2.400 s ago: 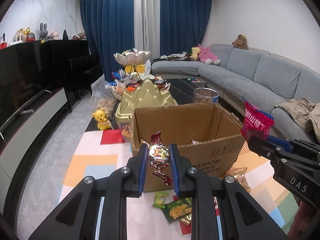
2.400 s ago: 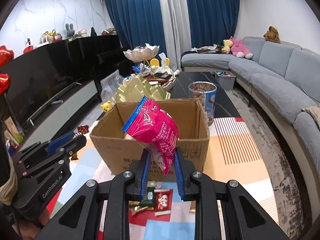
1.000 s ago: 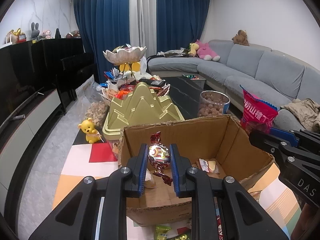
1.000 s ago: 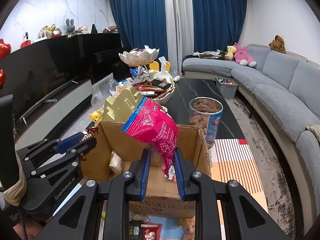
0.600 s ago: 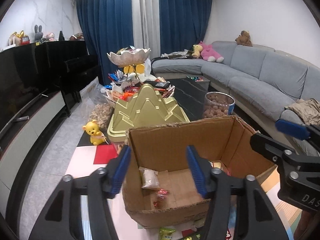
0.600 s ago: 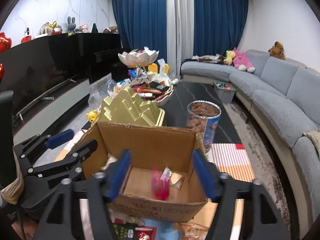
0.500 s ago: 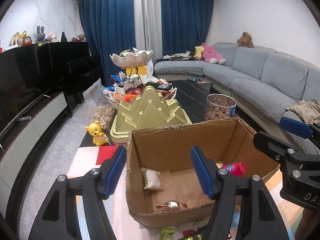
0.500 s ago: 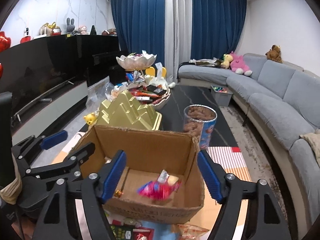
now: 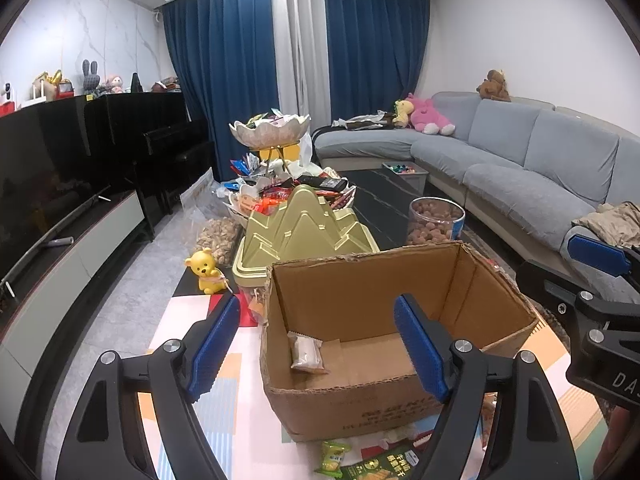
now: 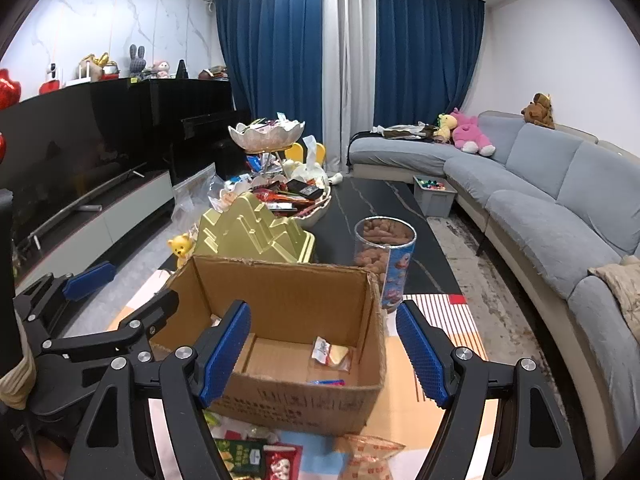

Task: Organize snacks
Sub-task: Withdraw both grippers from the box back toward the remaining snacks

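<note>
A: Left claw (image 9: 316,344): wide apart, just been opening further, nothing between the blue pads (image 9: 212,340). Hovering over the near-left part of the cardboard box (image 9: 384,396).

B: Right claw (image 10: 324,352): also standing wide, jaws just opened, gripping nothing. Hanging above the near wall of the same box, seen at (image 10: 296,400).

A: Inside the box, from the left view: one pale snack packet (image 9: 306,352) lying on the bottom at 9 o'clock, against the left wall.

B: From the right view: a small yellow-and-white packet (image 10: 332,354) on the bottom toward 3 o'clock, and the edge of a pink-blue wrapper (image 10: 326,382) just behind the near wall.

A: Outside the box, at 6 o'clock on the colourful mat: green snack bags (image 9: 380,466) lying flat, touching each other.

B: Same spot from the right: green bag (image 10: 242,456), red packet (image 10: 282,462), orange bag (image 10: 370,460).

A: Beyond the box at 12 o'clock: gold mountain-shaped tin (image 9: 304,232), close behind the far wall. At 1 o'clock, clear tub of brown snacks (image 9: 436,220) standing upright on the dark table (image 9: 384,208).

B: Yellow bear figure (image 9: 206,270) at 10 o'clock, apart from the box.
</note>
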